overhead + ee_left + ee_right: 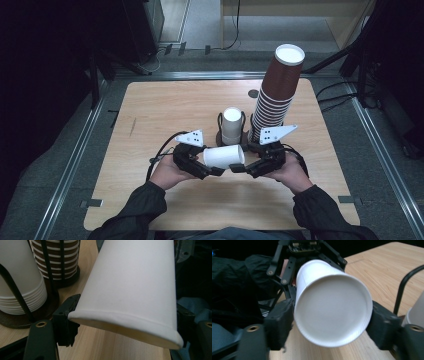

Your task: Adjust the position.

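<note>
A white paper cup (224, 156) lies on its side in the air between my two grippers, just above the wooden table (160, 115). My left gripper (212, 164) is shut on its wide rim end; in the left gripper view the cup (130, 290) fills the space between the black jaws. My right gripper (240, 164) closes on the closed bottom end; in the right gripper view the round base (333, 312) faces the camera with a jaw pressed on each side. Behind it sits the left gripper's body (304, 250).
A tall leaning stack of brown cups (275, 95) stands in a black wire holder at the back right. Beside it, a short stack of white cups (232, 125) sits in another holder. A small dark hole (253, 93) marks the tabletop. Dark stands and cables surround the table.
</note>
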### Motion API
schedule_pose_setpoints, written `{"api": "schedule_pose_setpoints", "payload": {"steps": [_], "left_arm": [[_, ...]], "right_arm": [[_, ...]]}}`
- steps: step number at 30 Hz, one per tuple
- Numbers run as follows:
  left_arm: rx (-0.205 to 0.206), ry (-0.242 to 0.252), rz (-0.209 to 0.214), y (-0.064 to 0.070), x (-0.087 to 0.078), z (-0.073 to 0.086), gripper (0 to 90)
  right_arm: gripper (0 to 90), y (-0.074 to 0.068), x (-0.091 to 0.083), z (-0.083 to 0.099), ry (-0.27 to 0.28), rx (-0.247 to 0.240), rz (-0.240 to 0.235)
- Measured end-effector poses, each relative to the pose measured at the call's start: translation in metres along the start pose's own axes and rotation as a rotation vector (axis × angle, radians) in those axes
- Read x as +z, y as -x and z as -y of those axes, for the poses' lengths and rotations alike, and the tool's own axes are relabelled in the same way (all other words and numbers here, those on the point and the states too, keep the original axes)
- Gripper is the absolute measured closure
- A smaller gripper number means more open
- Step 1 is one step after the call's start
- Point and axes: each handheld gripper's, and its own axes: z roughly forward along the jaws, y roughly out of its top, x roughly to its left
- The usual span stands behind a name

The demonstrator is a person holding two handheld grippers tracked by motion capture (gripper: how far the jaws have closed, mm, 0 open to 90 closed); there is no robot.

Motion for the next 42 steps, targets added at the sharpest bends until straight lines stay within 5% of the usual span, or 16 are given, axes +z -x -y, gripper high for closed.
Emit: {"api": "schedule_pose_setpoints", "payload": {"steps": [7,10,22,27,42], "left_arm": [[0.001,-0.040,-0.018,-0.003,-0.010,0.000,25.8],[-0.010,-0.068,0.010,-0.004,-0.013,0.000,25.6],[0.011,-0.254,-0.055,-0.007,-0.007,0.002,25.7],[0.028,-0.349,-0.061,-0.009,0.004,0.006,25.6],[0.000,-0.454,-0.050,-0.012,0.026,0.010,25.3]], "right_arm": [[18.9,-0.003,-0.005,-0.001,-0.034,-0.023,0.062],[18.9,-0.003,-0.004,0.002,-0.089,-0.046,0.084],[18.9,-0.003,0.009,0.009,-0.223,-0.101,0.129],[19.1,-0.002,0.011,0.011,-0.242,-0.111,0.130],[22.2,-0.003,0.034,0.017,-0.335,-0.155,0.114]]}}
